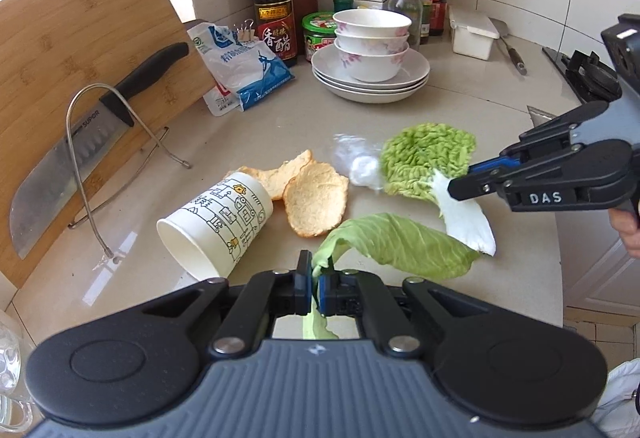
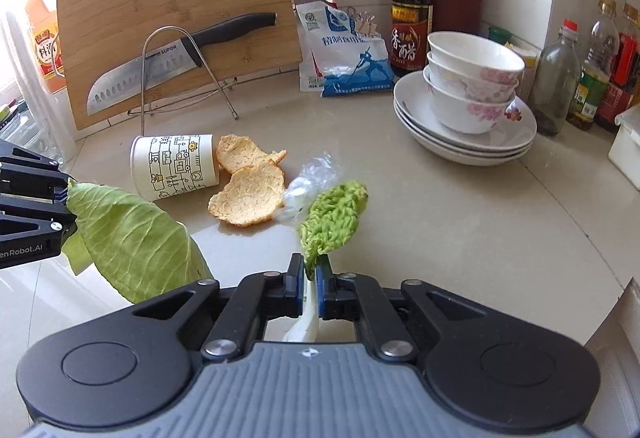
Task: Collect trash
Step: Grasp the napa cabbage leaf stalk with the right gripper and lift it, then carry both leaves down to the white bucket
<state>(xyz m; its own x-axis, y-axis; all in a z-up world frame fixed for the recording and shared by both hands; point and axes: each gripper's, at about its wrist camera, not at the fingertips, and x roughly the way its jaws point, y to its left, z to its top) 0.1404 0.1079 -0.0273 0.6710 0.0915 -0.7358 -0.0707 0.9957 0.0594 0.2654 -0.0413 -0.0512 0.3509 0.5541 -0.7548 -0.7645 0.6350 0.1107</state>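
My left gripper (image 1: 315, 274) is shut on a smooth green cabbage leaf (image 1: 400, 244), which hangs above the counter; it also shows in the right wrist view (image 2: 132, 234). My right gripper (image 2: 310, 274) is shut on the white stalk of a crinkled napa leaf (image 2: 334, 216), also seen in the left wrist view (image 1: 424, 158) with the right gripper (image 1: 460, 186) at its stalk. On the counter lie a tipped paper cup (image 1: 218, 224), two orange peels (image 1: 316, 202) and crumpled clear plastic (image 1: 360, 166).
A knife (image 1: 80, 142) rests in a wire rack against a bamboo cutting board (image 1: 80, 50) at left. A salt bag (image 1: 244, 66), vinegar bottle (image 1: 274, 6), stacked bowls on plates (image 1: 370, 54), bottles and a white box (image 1: 472, 34) stand behind. The counter edge (image 1: 560, 238) is at right.
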